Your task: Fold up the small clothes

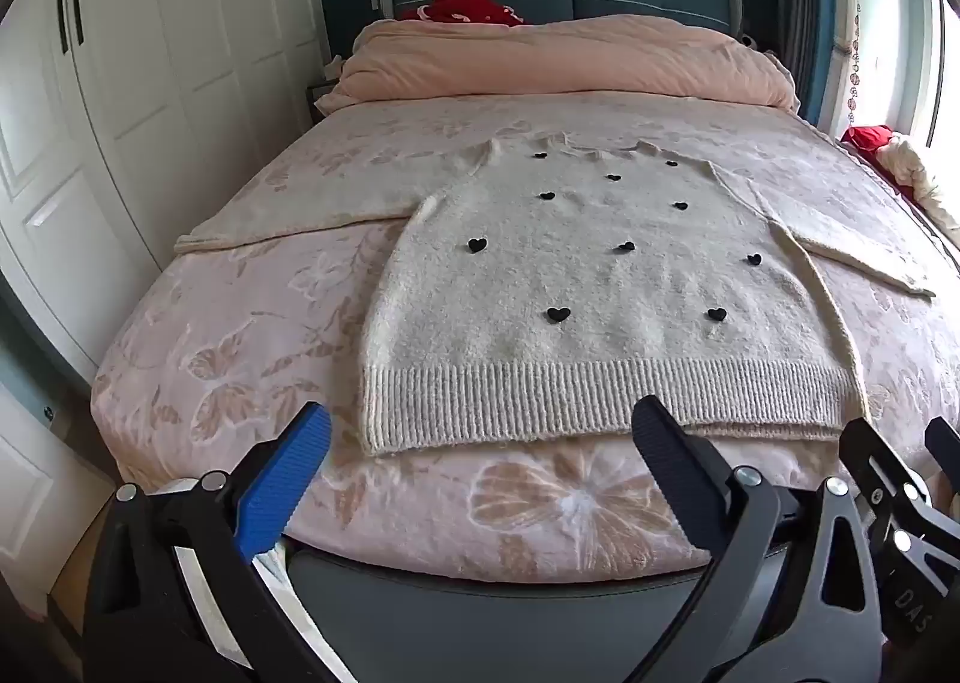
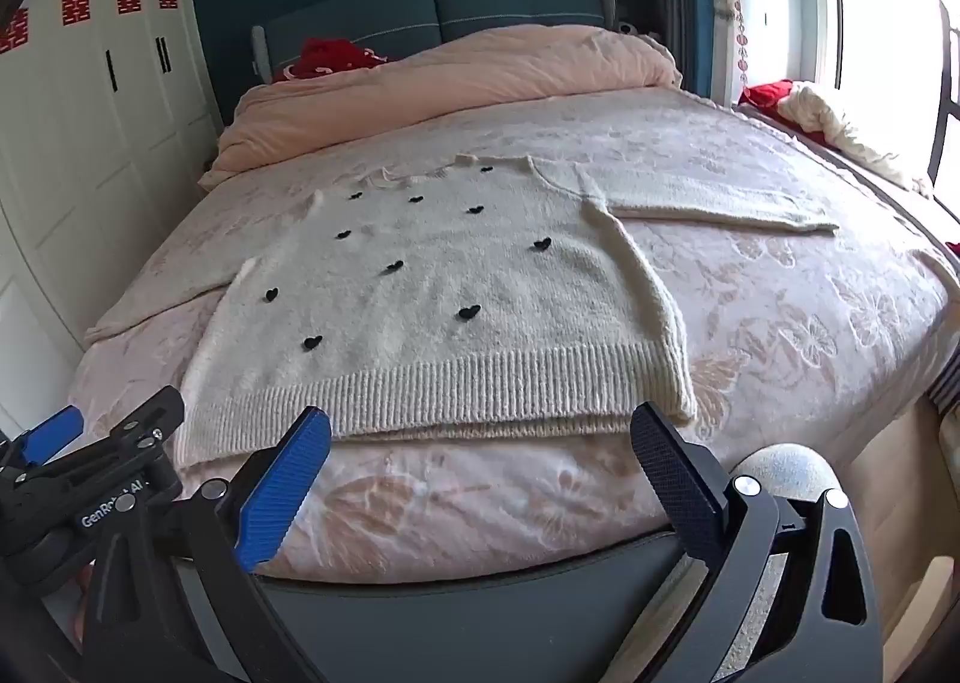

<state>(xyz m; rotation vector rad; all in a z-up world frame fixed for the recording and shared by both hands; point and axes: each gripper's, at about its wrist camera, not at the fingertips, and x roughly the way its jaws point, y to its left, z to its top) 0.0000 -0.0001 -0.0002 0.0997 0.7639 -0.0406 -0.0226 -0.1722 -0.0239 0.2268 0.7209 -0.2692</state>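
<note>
We're right at the start here: the cream sweater [image 1: 600, 287] with its black hearts lies spread flat, face up, across the middle of the frame on the pink floral bedspread [image 1: 228, 335], both sleeves stretched out to the sides. No fold shows anywhere yet, so by our reckoning the whole job is ahead: sleeves in, body over, then whatever other garments follow.

Our left gripper [image 1: 480, 431] sits at the bottom of its view, jaws spread wide and holding nothing. The ribbed hem [image 1: 600, 395] runs just above and between the fingertips, near but not touching as far as we can tell.

Over in the right wrist view, the right gripper [image 2: 480, 437] is just as wide and just as empty. The sweater [image 2: 456, 299] fills the centre of the frame, its hem [image 2: 450, 401] lying just beyond the tips, with the lower right corner above the dark finger. One sleeve [image 2: 720, 203] reaches toward the upper right, well clear of the jaws.
</note>
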